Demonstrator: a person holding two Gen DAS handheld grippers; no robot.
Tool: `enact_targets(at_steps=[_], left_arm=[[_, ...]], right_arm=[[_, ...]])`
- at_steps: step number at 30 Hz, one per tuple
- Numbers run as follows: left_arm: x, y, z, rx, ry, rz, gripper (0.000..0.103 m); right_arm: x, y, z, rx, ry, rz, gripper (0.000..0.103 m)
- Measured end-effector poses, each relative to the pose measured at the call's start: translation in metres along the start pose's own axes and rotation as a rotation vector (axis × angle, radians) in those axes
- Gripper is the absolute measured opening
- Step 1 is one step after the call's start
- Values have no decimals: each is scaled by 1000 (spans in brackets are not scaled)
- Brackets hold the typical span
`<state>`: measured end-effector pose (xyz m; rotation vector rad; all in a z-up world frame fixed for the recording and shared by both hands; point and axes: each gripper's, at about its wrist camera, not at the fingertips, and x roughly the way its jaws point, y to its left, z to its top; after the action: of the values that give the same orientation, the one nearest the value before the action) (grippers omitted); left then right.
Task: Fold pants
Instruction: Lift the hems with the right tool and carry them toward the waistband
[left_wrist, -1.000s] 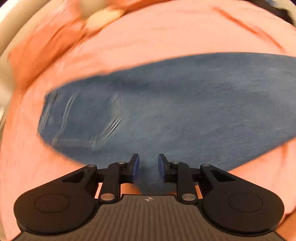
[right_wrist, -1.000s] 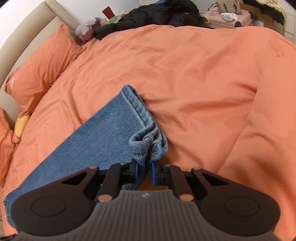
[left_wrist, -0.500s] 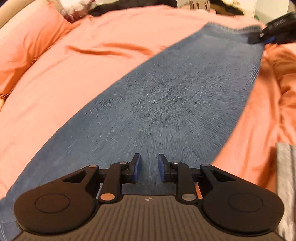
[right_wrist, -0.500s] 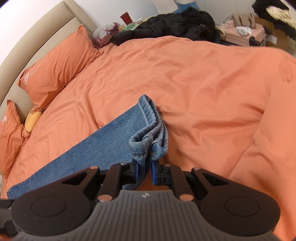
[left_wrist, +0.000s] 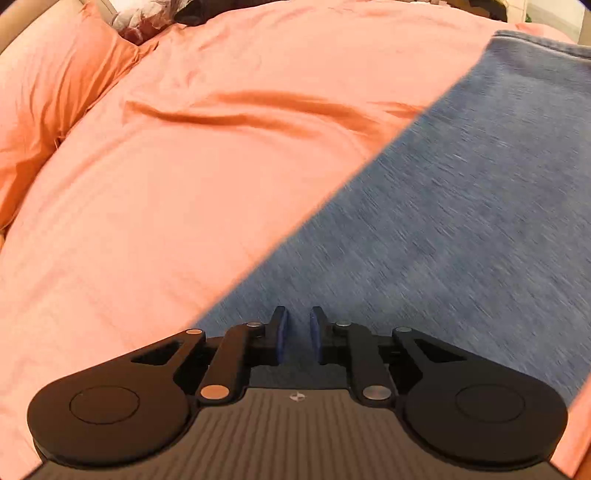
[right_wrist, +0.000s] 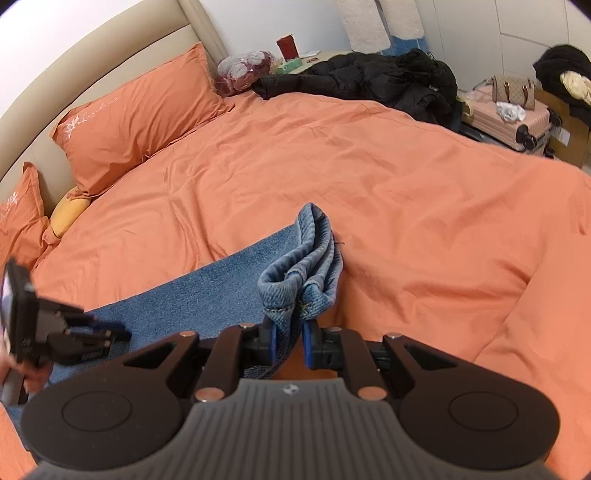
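The fold is barely begun: my right gripper (right_wrist: 287, 341) has its jaws clamped on the bunched, thick-seamed hem of the blue denim pants (right_wrist: 192, 291), lifted just above the rumpled orange bed cover (right_wrist: 388, 192) where the leg lies flat. My left gripper (left_wrist: 296, 334) hovers over the coarse denim leg, jaws having just narrowed, a small gap left, nothing between them.

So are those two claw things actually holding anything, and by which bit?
The right gripper pinches the jeans by the bunched leg hems. The left gripper holds nothing; its jaws have just been closing, empty, over the denim.
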<state>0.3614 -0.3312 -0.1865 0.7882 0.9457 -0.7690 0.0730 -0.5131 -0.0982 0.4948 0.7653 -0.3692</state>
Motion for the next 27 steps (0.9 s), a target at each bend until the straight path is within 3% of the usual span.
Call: enact_targets(at_steps=[5, 10, 19, 22, 24, 27], left_arm=[[14, 2, 13, 10, 3, 20, 17], [-7, -8, 5, 42, -11, 49, 16], [-82, -43, -69, 64, -65, -177, 17], [-84, -60, -87, 41, -71, -191, 16], [-77, -64, -92, -7, -64, -211, 6], [-64, -69, -95, -47, -50, -212, 6]], right_arm=[[-7, 7, 6, 0, -23, 17, 8], [-19, 20, 14, -12, -47, 33, 8], [-50, 57, 17, -68, -110, 81, 8], [-57, 70, 17, -96, -119, 85, 8], [-62, 79, 16, -111, -121, 93, 8], [-71, 96, 12, -143, -119, 118, 8]])
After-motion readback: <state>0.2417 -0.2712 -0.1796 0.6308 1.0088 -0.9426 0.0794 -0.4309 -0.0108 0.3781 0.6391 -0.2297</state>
